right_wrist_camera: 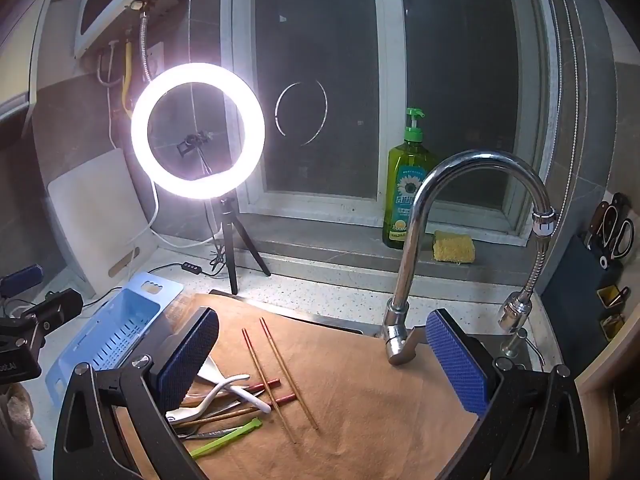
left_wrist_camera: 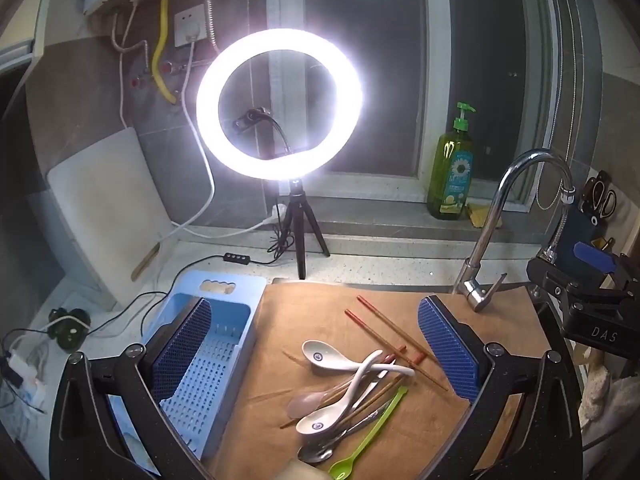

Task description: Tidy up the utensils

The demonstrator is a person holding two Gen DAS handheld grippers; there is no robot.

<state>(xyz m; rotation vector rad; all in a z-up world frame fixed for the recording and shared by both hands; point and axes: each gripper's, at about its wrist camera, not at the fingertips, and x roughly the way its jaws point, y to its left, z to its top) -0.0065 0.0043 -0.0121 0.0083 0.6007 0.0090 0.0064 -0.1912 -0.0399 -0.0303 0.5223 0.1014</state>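
Utensils lie in a loose heap on the brown cloth mat, just right of the pale blue perforated plastic basket: two white ceramic soup spoons, a clear plastic spoon, a steel spoon, a lime-green plastic spoon and reddish wooden chopsticks. Both the left gripper and the right gripper hover above the mat with jaws spread wide, holding nothing. The ceramic spoons are likely heavier, glazed, slippery and chip-prone; pinching across the handle near the bowl seems safest. Chopsticks are light, stiff and thin, so they may roll; gripping mid-length keeps them balanced. Crossed pieces could drag neighbours along when lifted.
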